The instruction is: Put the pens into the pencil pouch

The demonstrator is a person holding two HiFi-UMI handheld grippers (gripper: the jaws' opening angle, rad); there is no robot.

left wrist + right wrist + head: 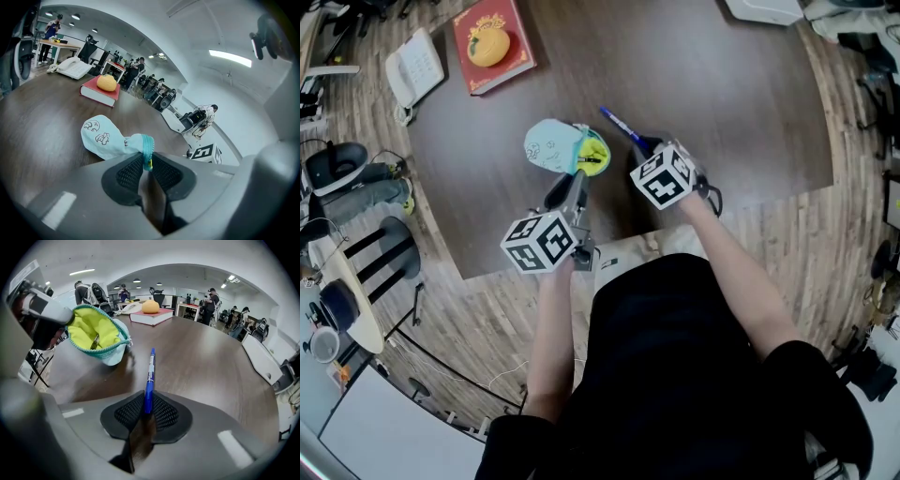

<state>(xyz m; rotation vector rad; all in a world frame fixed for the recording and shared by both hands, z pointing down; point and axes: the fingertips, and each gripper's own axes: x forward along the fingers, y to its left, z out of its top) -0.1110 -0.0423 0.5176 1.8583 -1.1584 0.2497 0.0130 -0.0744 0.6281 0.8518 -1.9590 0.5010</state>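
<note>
At centre frame of the head view, a dark wood-grain table (722,103) carries a pale blue pencil pouch (553,145) with its mouth open toward the right of the frame.

The left gripper (582,172) reaches up from lower centre. In its own view the jaws are pressed together on the teal zip edge of the pouch, and the rest of the pouch trails toward the upper left over the table. Outline cartoon figures are printed on the fabric; any lettering beside them is too small to read.

The right gripper (643,146) sits just right of the pouch. Its jaws are nearly together and clamp a blue pen (149,376), whose barrel runs from the pads toward the top of the frame. A white label band on the barrel bears print too fine to read. Whether the pen's far tip touches the table cannot be told.

Seen from the right gripper view, the pouch mouth faces the camera at upper left. It shows a yellow-green lining with a slim dark object (95,341) lying inside.

A marker cube (540,242) with black-and-white square patterns rides on each gripper.

Toward the upper left of the head view lie a red book (516,61) with a round orange object (488,47) resting on its cover, and, further left, a white telephone (414,67). No title is legible on the book.
</note>
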